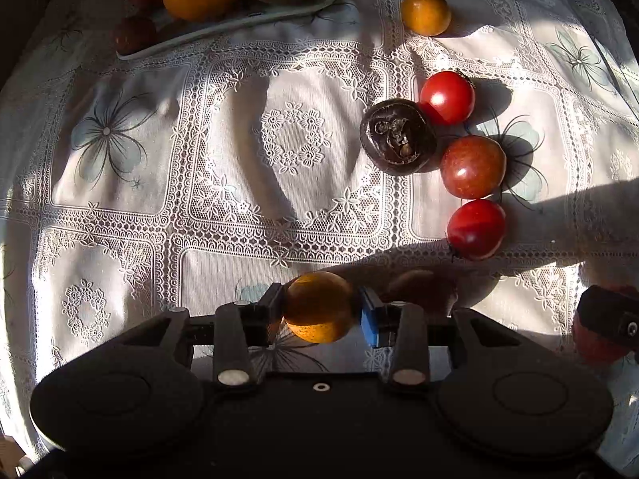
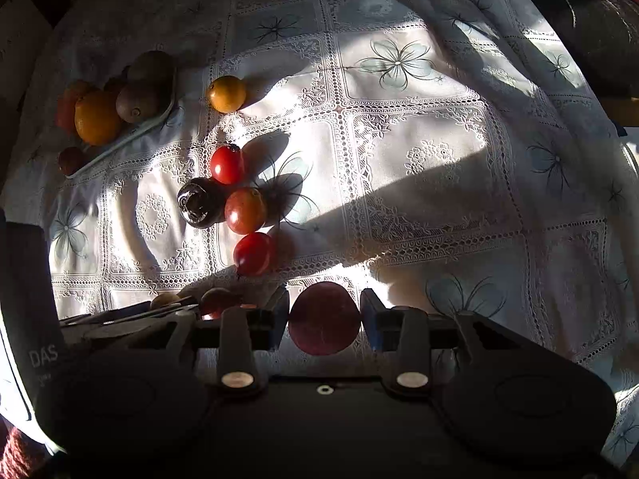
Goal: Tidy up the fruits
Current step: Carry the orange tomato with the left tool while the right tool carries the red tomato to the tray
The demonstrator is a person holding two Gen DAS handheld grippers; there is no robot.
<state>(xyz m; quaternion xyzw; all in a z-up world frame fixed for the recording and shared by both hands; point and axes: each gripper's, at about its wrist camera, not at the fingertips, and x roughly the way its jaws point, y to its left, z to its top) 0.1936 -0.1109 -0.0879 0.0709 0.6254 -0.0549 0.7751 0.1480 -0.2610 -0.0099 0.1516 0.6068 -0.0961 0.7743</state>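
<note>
**A:** Where are the fruits, and what are the tongs doing?

**B:** The left tongs (image 1: 321, 296) stand apart around a small orange (image 1: 319, 309). One pad looks to be against the peel, while the blue pad sits just clear of it, so I judge there is no grip. The right tongs (image 2: 324, 299) are clamped on a dark red fruit (image 2: 324, 321), with both pads pressed to its sides. The plate (image 1: 223, 26) of sorted fruit lies far ahead of the left tongs and to their left.

**A:** How will they handle?

**B:** The orange is probably light and firm, and its dimpled peel should give the pads some bite. It is round, so I'd take it across the widest part to stop it rolling out. The red fruit looks smooth and shiny. I'd guess it is slippery and bruises easily, so it wants a gentle squeeze at its middle.

**A:** What does each view add?

**B:** The left view shows the gap at the blue pad and the dark round fruit (image 1: 397, 141) close up. That fruit is ahead and to the right, touching a tomato (image 1: 447, 97). At its right edge is one finger of the right tongs, with a little red beside it. The right view shows that grip in full, more of the plate's contents including two kiwis (image 2: 137, 99), and a dark sleeve (image 2: 28, 299) to the left of the tongs. The loose orange (image 2: 227, 94) shows in both.
</note>
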